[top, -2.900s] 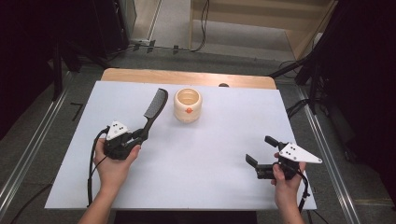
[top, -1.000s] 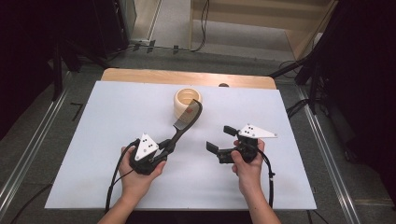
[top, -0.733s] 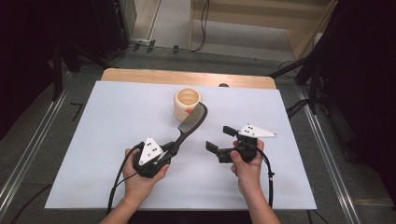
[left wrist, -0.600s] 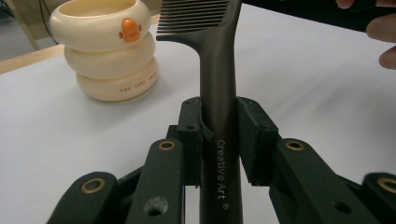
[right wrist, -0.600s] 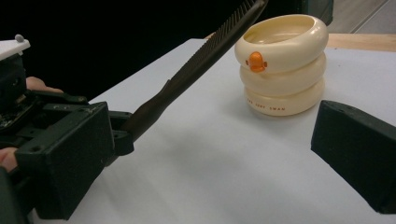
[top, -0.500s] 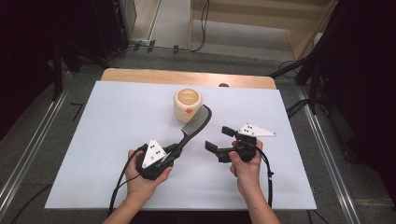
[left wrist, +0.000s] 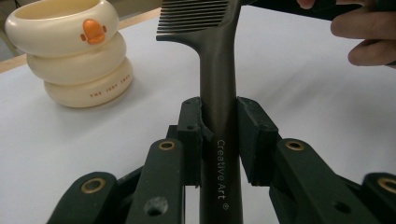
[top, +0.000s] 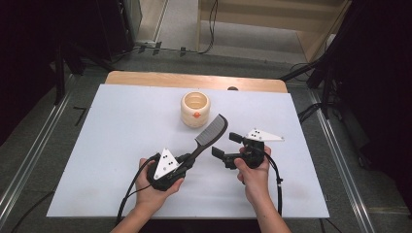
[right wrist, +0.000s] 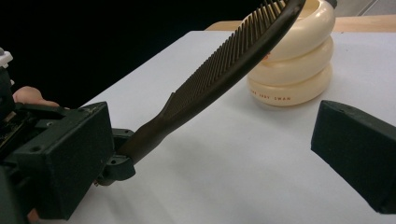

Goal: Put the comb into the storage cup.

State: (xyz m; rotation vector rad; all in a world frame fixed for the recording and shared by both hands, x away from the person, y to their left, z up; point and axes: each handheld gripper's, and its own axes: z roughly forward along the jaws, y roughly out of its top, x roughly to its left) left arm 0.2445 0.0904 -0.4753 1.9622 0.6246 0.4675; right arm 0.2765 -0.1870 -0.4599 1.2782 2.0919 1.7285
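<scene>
- Our left hand-held gripper [top: 187,162] is clamped on the handle of a dark comb [top: 210,134]; in the left gripper view both jaws press the handle [left wrist: 219,140] from either side, just below the teeth.
- We see the comb raised off the white counter [top: 111,141], slanting up and away toward a cream ring-stacked cup [top: 195,108] with a small orange duck mark.
- In the right gripper view, the comb [right wrist: 224,70] crosses in front of the cup [right wrist: 294,60], its tip near the rim; we cannot tell whether they touch.
- Our right hand-held gripper [top: 227,148] has its jaws spread apart with nothing between them, pointing left at the comb's shaft, just beside it.
- We hold both grippers low at the counter's near side, close together.
- Printing on the handle reads "Creative Art".
</scene>
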